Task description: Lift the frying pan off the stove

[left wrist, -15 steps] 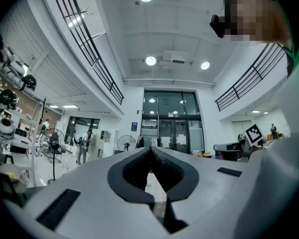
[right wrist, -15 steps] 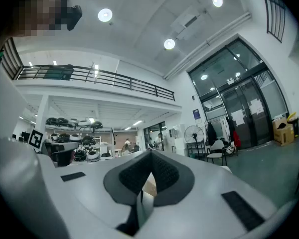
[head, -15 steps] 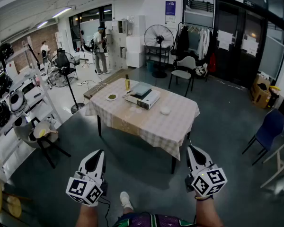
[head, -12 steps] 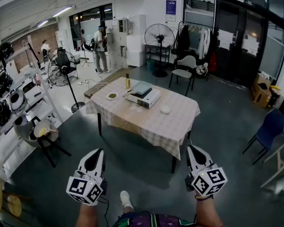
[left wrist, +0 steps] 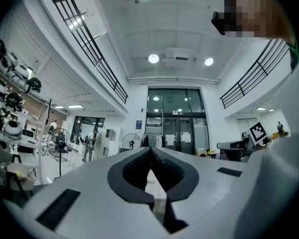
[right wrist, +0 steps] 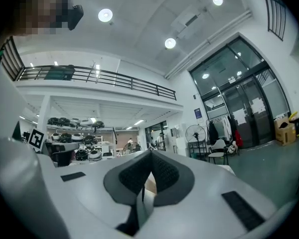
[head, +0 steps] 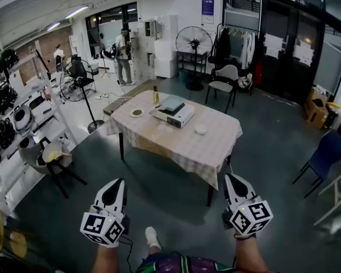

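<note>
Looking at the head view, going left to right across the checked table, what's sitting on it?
First the plate, then the stove, then the white dish.

Grey floor [head: 159, 195], clothed table [head: 179, 144], fan [head: 192, 41], glass doors [head: 298, 56].

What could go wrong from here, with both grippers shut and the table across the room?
1. The left gripper and right gripper are both shut. Arriving shut, they could shove whatever sits on the stove instead of gripping it.
2. The bottle and small plate stand close beside the stove, so a wide reach could tip the bottle.
</note>
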Tool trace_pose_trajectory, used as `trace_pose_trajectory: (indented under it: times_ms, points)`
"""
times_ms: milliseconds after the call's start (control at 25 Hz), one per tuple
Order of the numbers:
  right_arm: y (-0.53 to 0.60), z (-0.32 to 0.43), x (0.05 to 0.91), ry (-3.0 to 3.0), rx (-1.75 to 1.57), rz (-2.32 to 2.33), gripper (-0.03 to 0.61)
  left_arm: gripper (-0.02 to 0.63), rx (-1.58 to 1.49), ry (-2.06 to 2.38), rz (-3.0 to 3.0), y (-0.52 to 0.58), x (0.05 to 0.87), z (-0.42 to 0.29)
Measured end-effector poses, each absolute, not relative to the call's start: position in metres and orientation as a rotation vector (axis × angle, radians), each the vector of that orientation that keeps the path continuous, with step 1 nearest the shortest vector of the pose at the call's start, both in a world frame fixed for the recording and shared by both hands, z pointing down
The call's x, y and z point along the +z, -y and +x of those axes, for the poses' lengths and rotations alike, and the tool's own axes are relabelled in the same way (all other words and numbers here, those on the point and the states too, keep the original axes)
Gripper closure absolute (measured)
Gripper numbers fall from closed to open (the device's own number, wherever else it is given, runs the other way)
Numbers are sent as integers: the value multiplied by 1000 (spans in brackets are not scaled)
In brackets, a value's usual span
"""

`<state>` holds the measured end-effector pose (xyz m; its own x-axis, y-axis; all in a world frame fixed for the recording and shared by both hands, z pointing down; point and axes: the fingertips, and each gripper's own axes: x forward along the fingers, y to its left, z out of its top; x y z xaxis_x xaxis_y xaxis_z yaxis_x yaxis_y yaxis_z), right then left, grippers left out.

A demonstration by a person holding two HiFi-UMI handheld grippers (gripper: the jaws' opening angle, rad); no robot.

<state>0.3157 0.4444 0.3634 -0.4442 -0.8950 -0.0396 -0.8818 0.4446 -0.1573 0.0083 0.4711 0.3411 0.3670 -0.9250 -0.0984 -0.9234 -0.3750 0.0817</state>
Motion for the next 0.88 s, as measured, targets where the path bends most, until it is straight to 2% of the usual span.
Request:
trace_pose_trajectory:
  times_ms: [880]
  points:
    - [-415,325,357,-2583,-151,-1593,571,591,-179,1785,2577,-450,333,20]
